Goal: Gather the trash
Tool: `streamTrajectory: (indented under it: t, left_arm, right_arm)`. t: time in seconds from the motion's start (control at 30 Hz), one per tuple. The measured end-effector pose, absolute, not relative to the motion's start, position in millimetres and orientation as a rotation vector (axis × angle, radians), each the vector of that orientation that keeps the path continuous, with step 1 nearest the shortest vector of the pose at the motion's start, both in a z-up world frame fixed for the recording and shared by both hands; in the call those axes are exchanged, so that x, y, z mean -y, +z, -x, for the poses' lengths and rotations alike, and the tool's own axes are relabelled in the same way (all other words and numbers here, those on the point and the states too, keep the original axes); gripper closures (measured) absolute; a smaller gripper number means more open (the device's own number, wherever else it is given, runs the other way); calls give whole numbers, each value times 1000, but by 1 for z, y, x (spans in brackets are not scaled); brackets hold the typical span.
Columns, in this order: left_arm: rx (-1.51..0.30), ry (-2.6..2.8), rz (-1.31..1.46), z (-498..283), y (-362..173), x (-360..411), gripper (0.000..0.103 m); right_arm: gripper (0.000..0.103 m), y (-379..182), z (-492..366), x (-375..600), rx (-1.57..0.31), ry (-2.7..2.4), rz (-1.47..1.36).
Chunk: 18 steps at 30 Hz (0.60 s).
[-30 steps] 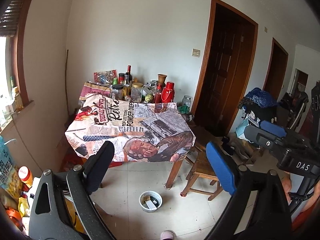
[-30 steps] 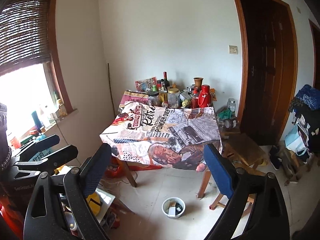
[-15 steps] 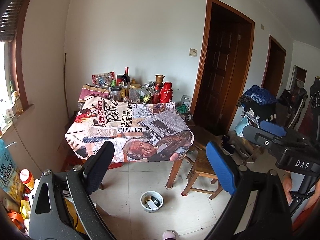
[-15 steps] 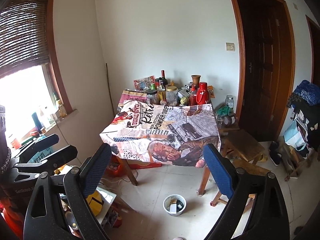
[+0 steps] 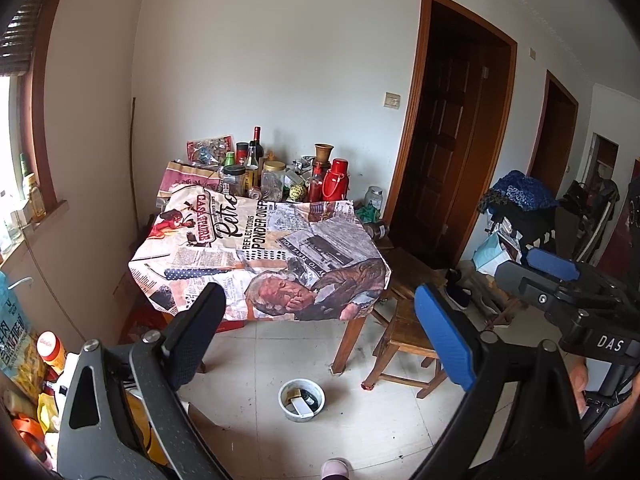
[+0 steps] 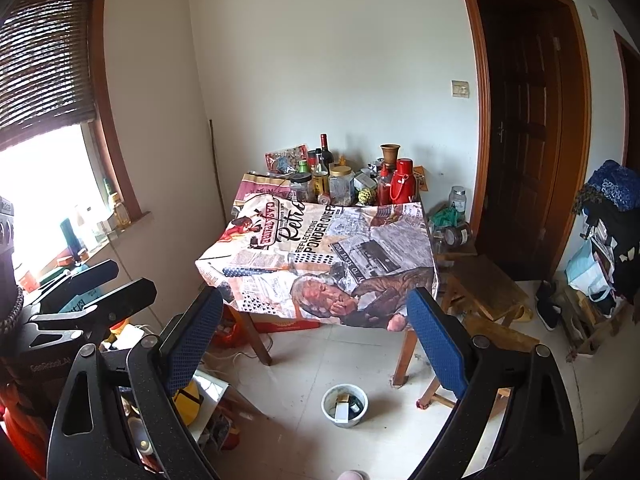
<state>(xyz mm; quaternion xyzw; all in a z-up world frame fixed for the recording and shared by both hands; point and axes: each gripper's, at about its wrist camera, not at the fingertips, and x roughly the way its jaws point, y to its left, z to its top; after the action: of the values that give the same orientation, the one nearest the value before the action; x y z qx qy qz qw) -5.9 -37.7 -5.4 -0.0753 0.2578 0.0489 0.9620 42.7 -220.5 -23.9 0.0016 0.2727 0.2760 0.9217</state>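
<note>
Comparing with 1 second ago: your 2 views have tilted and drifted only slightly; the desk sits a little lower in both wrist views and nothing in the room has been touched.

Left gripper (image 5: 320, 332): you hold it up in the air well back from the desk, fingers (image 5: 442, 336) spread wide, nothing between them, just as in the earlier views.

Right gripper (image 6: 316, 334): same story, fingers (image 6: 436, 338) released and empty, pointed at the desk and the floor in front of it.

Trash: the likeliest target I can see is the small white bowl (image 5: 301, 399) on the floor tiles near the desk leg, with a few scraps inside; what the scraps are is too small to tell.

Desk (image 5: 260, 256): covered by a newspaper-print cloth, bare at the front; jars, bottles and a red flask (image 5: 335, 179) crowd the back edge against the wall.

Stool (image 5: 404, 344): wooden, just right of the desk leg, near the bowl.

Meaning for the task: in my judgement you are at the approach stage, with no pickup begun. The small change suggests you are steadying or scanning, not yet committing to a target.

Next need: you would have to lower 1 gripper toward the floor to reach the bowl, minding the stool leg beside it.
</note>
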Motion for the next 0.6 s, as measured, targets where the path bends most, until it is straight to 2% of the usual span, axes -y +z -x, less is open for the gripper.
streamTrajectory:
  t: [0.6]
  left_arm:
    - [-514, 83, 183, 0, -4, 35, 3]
  right_arm:
    - [11, -24, -52, 224, -573, 557, -8]
